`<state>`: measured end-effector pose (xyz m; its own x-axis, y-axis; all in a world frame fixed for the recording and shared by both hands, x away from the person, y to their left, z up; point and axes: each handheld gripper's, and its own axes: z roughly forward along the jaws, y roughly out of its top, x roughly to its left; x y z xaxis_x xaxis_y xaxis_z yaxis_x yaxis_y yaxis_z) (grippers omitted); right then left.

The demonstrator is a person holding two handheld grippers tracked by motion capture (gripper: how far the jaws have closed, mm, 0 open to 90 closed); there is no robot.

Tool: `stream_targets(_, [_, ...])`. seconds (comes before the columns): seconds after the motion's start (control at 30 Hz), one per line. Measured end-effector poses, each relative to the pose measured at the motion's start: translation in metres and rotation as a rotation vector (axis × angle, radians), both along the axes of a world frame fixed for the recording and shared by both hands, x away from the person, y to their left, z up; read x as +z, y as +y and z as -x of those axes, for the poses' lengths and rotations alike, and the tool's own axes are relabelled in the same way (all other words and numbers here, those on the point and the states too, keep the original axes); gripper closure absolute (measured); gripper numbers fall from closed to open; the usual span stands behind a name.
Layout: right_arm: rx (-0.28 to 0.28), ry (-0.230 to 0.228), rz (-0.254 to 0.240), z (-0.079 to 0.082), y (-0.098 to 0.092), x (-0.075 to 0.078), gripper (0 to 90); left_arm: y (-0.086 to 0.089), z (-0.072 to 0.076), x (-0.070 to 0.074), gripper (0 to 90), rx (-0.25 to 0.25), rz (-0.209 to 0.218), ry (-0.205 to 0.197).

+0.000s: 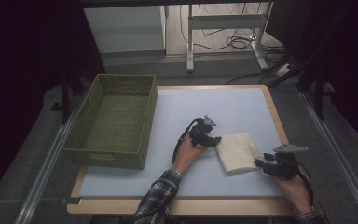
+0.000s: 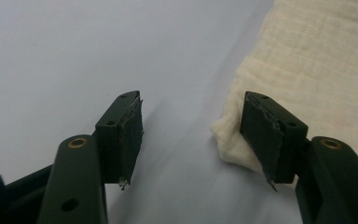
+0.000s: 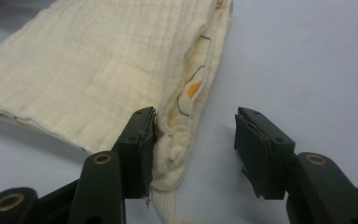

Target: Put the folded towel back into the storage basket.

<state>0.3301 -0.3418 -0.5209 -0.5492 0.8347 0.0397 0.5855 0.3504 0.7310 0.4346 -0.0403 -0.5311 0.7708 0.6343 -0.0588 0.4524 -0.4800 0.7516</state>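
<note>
Both tongs, left [image 1: 213,139] and right [image 1: 260,164], lie low with jaws apart, flanking the folded cloth [image 1: 237,152] on opposite corners.

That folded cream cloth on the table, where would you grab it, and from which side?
Probably at its two near corners, coming in low from the left and right ends. The folded cream cloth lies flat on the table, so only its edges offer a bite. The left gripper and right gripper each stand open at a corner, one pad already against the stacked layers.
</note>
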Motion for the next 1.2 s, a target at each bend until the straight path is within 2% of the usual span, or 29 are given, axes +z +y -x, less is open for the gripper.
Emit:
stream_targets(0.1, [0.001,0.01,0.003,-0.001,0.0,0.001,50.0,0.0,-0.001,-0.001,40.4,-0.009,0.0,0.012])
stream_targets(0.2, [0.007,0.041,-0.015,-0.001,0.002,0.002,60.8,0.003,-0.003,-0.005,47.5,-0.028,0.056,0.057])
stream_targets(0.3, [0.011,0.056,-0.031,-0.001,0.002,0.002,65.5,0.003,-0.003,-0.005,55.2,-0.03,0.071,0.075])
stream_targets(0.33, [0.015,0.073,-0.055,-0.002,0.001,0.002,70.9,0.002,-0.002,-0.004,58.6,-0.01,0.087,0.11])
stream_targets(0.37, [0.015,0.073,-0.055,-0.002,0.001,0.002,70.9,0.002,-0.002,-0.004,62.3,-0.01,0.087,0.11])
stream_targets(0.4, [0.017,0.091,-0.088,-0.003,0.0,0.001,75.6,0.002,-0.004,-0.003,67.6,-0.027,0.105,0.161])
stream_targets(0.43, [0.017,0.091,-0.088,-0.003,0.0,0.001,75.6,0.002,-0.004,-0.003,77.9,-0.027,0.105,0.161])
stream_targets(0.47, [0.018,0.098,-0.102,-0.003,-0.002,0.0,77.2,0.001,-0.004,-0.004,77.9,-0.047,0.133,0.195])
stream_targets(0.5, [0.019,0.118,-0.141,-0.004,-0.003,-0.001,81.0,0.001,-0.003,-0.005,82.6,-0.043,0.14,0.196])
stream_targets(0.53, [0.022,0.126,-0.152,-0.004,-0.004,-0.001,81.6,0.001,-0.003,-0.005,83.4,-0.04,0.143,0.2])
stream_targets(0.63, [0.031,0.145,-0.166,-0.004,-0.004,-0.001,82.5,0.001,-0.002,-0.004,85.1,-0.044,0.139,0.189])
stream_targets(0.67, [0.051,0.164,-0.157,-0.004,-0.002,0.001,82.9,0.0,-0.001,-0.003,85.6,-0.046,0.123,0.17])
stream_targets(0.73, [0.056,0.152,-0.14,-0.003,0.001,0.003,83.3,-0.002,0.001,0.001,86.1,-0.049,0.098,0.134])
stream_targets(0.77, [0.056,0.152,-0.14,-0.003,0.001,0.003,83.3,-0.002,0.001,0.001,86.1,-0.049,0.098,0.134])
stream_targets(0.8, [0.061,0.139,-0.155,-0.001,0.002,0.005,83.4,-0.001,0.002,0.005,86.2,-0.048,0.093,0.111])
stream_targets(1.03, [0.088,0.123,-0.185,-0.001,0.007,0.015,83.3,0.01,0.002,0.023,85.7,-0.042,0.11,0.058])
stream_targets(1.07, [0.101,0.115,-0.185,-0.001,0.011,0.019,83.3,0.013,0.002,0.029,85.6,-0.041,0.11,0.046])
stream_targets(1.2, [0.124,0.09,-0.19,-0.001,0.021,0.027,83.3,0.02,0.003,0.037,85.4,-0.032,0.103,0.024])
